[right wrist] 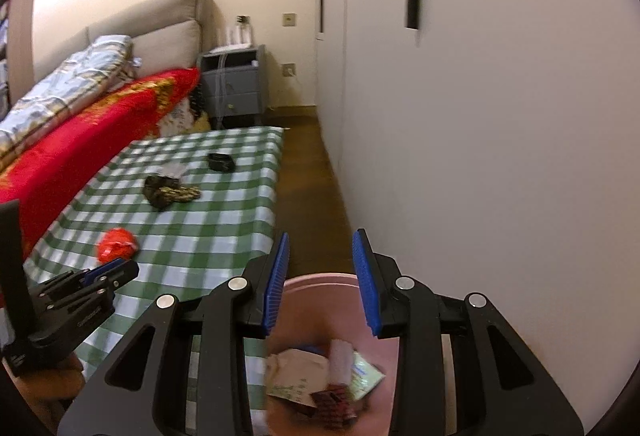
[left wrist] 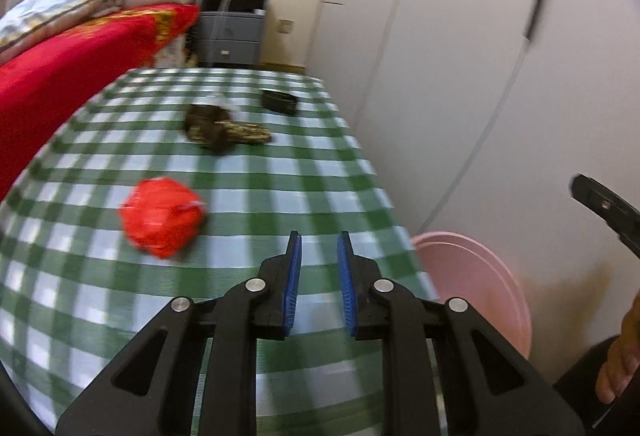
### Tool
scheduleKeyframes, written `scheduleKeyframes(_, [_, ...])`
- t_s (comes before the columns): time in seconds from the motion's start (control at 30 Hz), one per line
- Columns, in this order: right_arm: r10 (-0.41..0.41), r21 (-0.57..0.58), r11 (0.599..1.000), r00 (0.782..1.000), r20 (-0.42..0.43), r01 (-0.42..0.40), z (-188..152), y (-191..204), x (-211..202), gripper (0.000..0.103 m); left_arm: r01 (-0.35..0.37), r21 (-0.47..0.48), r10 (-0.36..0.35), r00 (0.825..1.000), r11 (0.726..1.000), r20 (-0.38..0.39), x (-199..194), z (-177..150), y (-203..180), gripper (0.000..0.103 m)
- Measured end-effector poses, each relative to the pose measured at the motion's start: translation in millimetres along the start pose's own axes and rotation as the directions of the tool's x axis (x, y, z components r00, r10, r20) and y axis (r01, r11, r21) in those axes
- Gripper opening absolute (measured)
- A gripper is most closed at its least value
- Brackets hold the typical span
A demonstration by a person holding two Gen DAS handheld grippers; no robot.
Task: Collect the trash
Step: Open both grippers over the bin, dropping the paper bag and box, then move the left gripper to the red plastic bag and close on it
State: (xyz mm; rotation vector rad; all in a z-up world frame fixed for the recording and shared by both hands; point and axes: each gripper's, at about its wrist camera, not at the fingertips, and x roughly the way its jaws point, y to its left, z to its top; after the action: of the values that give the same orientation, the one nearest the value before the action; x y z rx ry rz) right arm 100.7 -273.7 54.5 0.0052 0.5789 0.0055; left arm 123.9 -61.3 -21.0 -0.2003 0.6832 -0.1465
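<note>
A crumpled red wrapper (left wrist: 162, 217) lies on the green checked table (left wrist: 256, 192), ahead and left of my open, empty left gripper (left wrist: 318, 240). It also shows in the right wrist view (right wrist: 116, 244). A brown crumpled packet (left wrist: 222, 130) and a small black item (left wrist: 280, 101) lie farther back. My right gripper (right wrist: 321, 238) is open and empty above the pink bin (right wrist: 320, 282), which holds paper scraps and wrappers (right wrist: 324, 380). The bin's rim also shows in the left wrist view (left wrist: 476, 272), at the table's right edge.
A bed with a red blanket (left wrist: 72, 52) runs along the table's left side. A grey nightstand (left wrist: 232, 30) stands behind the table. White wardrobe doors (left wrist: 460, 56) line the right side, with a strip of wooden floor (right wrist: 316, 188) between.
</note>
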Motion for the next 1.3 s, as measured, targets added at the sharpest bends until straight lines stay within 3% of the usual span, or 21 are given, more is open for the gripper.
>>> scheduleKeyframes(0.17, [0.103,0.016,0.995,0.995,-0.01,-0.103,3,17,14,0.034,-0.08,-0.03,0.08,0.996,0.996,0.023,-2,4,21,0.032])
scheduleKeyframes(0.43, [0.193,0.007,0.981,0.981,-0.003,-0.193,12,49,44,0.034,-0.184,-0.108,0.192,0.98,0.977,0.062,-1,11,44,0.047])
scheduleKeyframes(0.77, [0.282,-0.01,0.959,0.959,-0.001,-0.282,23,84,81,0.034,-0.285,-0.179,0.291,0.957,0.942,0.008,19,14,81,0.061])
scheduleKeyframes(0.9, [0.309,-0.009,0.951,0.951,-0.002,-0.309,26,93,93,0.034,-0.29,-0.189,0.283,0.957,0.938,-0.066,36,12,95,0.064])
scheduleKeyframes(1.3, [0.371,-0.024,0.928,0.928,-0.034,-0.372,29,124,127,0.034,-0.225,-0.23,0.201,0.972,0.947,-0.125,53,15,112,0.064])
